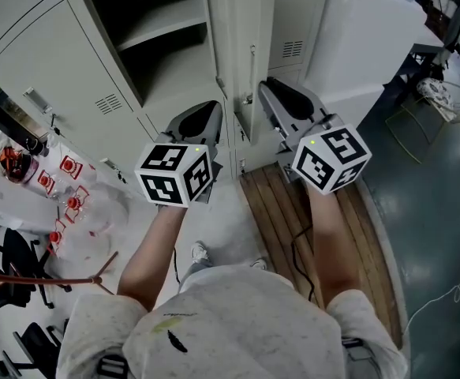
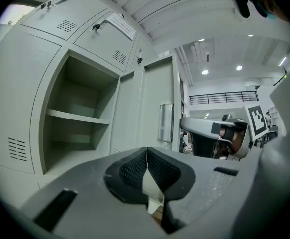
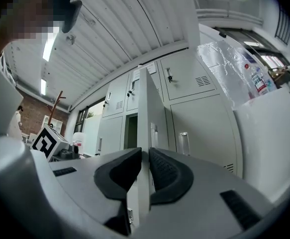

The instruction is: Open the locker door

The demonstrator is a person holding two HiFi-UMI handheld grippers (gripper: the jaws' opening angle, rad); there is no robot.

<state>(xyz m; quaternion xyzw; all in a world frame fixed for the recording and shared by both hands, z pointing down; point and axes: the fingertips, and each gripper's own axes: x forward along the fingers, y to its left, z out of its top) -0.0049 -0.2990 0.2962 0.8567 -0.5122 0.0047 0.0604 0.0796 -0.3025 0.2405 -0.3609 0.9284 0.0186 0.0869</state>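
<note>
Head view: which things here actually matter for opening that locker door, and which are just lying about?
In the job:
- locker door, standing ajar
- right gripper, clamped on the door's edge
- open locker compartment beside the door

Lying about:
- wooden boards on the floor
- black chair
- white cable
- left gripper, shut and empty

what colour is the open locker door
The locker door is pale grey-white, clearest in the right gripper view.
</note>
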